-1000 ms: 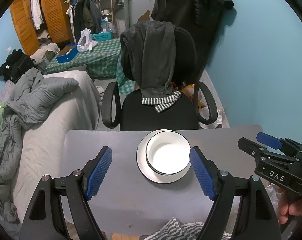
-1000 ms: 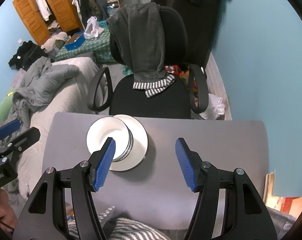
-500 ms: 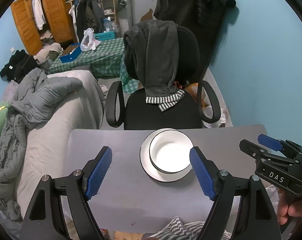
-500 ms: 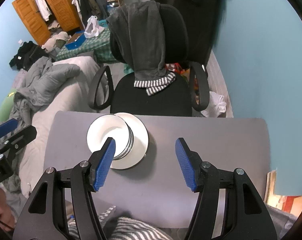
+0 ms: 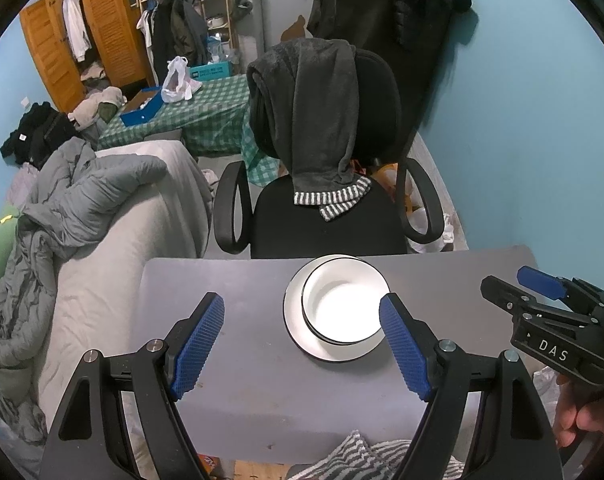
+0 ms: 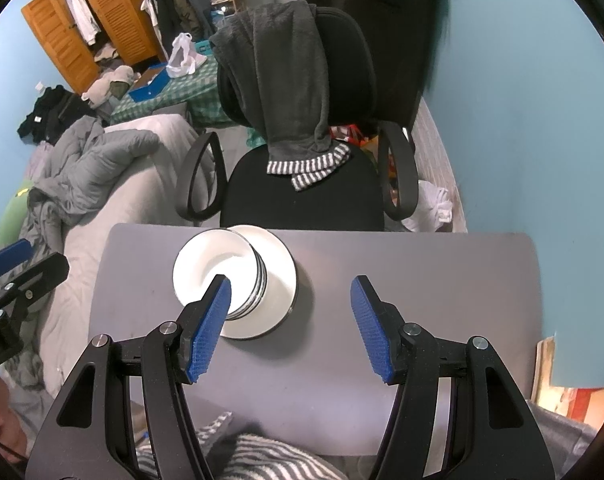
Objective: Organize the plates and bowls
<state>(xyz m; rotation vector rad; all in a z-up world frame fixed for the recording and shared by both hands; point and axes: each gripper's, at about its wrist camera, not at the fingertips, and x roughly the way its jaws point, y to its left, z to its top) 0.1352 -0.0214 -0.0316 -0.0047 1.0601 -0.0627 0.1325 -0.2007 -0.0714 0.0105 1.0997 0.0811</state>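
Bowls sit stacked on a plate on the table, chair behind.

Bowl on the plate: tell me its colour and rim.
The bowl is white with a thin dark rim line; the left wrist view shows it best.

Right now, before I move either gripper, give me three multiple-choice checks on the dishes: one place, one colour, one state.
1. The white bowl sits
A. on the plate
B. on the chair
C. on bare table

2. The gripper pads are
A. red
B. blue
C. green

3. The left gripper is
A. shut on the bowl
B. shut on nothing
C. open, holding nothing

Answers:
1 A, the plate rims the bowl from beneath.
2 B, both views show blue pads.
3 C, its jaws stand apart above the table.
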